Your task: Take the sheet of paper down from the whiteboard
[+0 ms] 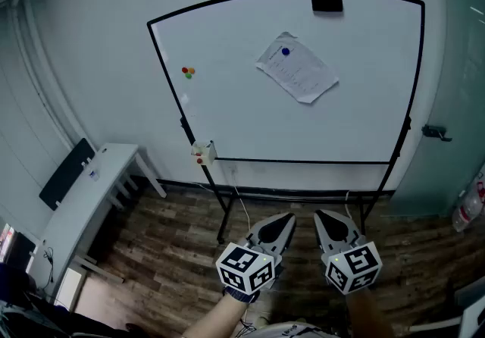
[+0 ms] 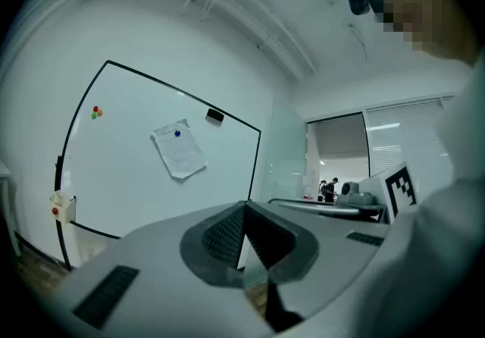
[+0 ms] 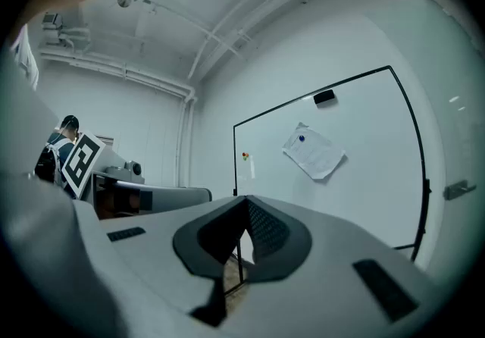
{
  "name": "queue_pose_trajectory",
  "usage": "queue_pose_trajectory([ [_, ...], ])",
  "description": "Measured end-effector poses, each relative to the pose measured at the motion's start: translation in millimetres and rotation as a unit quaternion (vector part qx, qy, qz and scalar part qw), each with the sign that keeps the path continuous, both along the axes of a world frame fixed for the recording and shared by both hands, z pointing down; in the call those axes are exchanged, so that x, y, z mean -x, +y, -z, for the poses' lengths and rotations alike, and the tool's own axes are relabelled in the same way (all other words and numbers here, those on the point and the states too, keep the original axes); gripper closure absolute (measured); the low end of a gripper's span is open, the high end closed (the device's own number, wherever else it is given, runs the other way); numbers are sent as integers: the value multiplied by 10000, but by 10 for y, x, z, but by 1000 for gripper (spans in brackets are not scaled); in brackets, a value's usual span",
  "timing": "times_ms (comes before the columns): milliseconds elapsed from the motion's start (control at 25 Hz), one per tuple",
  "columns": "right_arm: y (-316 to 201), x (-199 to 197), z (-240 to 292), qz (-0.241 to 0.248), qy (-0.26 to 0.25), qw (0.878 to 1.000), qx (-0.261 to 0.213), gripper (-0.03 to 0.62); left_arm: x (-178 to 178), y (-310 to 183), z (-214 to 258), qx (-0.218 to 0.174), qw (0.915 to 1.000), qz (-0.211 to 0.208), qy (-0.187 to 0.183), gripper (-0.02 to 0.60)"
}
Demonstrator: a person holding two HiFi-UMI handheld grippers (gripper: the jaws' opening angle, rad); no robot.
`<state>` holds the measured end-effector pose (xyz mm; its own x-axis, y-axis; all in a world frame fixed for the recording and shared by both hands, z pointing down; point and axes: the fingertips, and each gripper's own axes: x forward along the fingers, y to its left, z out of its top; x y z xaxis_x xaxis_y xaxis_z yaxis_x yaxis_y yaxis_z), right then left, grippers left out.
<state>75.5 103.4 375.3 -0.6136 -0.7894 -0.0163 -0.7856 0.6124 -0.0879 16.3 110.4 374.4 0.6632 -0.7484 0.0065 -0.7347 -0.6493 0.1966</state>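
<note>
A white sheet of paper hangs tilted on the whiteboard, pinned near its top by a blue magnet. The same paper shows in the left gripper view, and the paper in the right gripper view. Both grippers sit low in the head view, well short of the board. My left gripper is shut with nothing in it. My right gripper is shut and empty too. Each points level toward the board.
A black eraser sits at the board's top edge; small coloured magnets are at its left. A small box hangs on the board's left post. A white bench stands at left. A bottle is at right.
</note>
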Motion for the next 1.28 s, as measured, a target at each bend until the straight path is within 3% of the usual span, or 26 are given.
queue_pose_trajectory([
  [360, 33, -229, -43, 58, 94, 9999, -75, 582, -273, 32, -79, 44, 10000, 13, -4, 569],
  [800, 16, -412, 79, 177, -328, 9989, -282, 581, -324, -28, -77, -55, 9998, 177, -98, 569],
  [1280, -751, -297, 129, -138, -108, 9992, -350, 582, -170, -952, -21, -285, 9996, -62, 40, 569],
])
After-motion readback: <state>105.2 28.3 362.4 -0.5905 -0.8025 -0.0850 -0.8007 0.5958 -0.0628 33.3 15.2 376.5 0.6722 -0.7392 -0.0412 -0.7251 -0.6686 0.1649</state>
